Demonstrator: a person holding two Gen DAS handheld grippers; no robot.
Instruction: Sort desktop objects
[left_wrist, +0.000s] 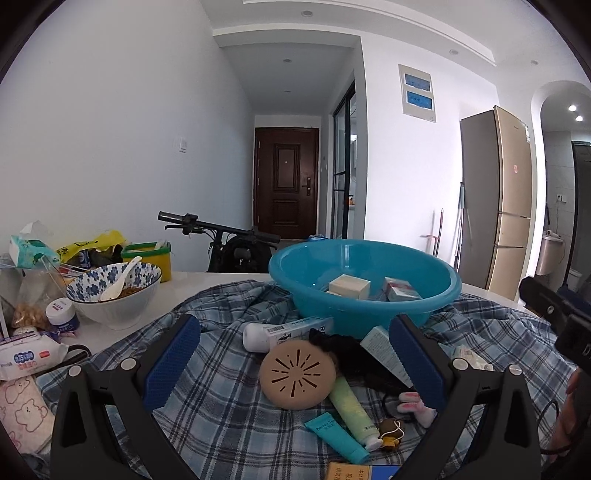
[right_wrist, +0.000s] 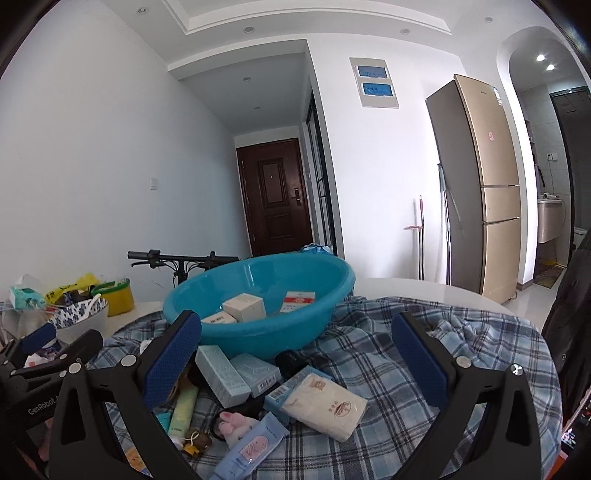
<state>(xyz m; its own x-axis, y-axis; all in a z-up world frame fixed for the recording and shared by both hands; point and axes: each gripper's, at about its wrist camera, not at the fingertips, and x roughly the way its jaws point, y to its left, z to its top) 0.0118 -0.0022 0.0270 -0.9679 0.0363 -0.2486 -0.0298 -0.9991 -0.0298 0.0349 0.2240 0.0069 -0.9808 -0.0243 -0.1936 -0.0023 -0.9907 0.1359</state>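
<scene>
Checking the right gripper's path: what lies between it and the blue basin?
In the right wrist view, the open right gripper faces the blue basin over pale blue boxes, a dark object and plaid cloth.

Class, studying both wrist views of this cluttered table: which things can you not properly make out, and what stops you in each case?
- Blue basin: its floor under the boxes, hidden by the near wall, both views.
- Orange box: cut off by the bottom edge, left wrist view.
- Green tube: partly behind the right gripper's finger, right wrist view.
- Wipes pack: print too small, left wrist view.
</scene>
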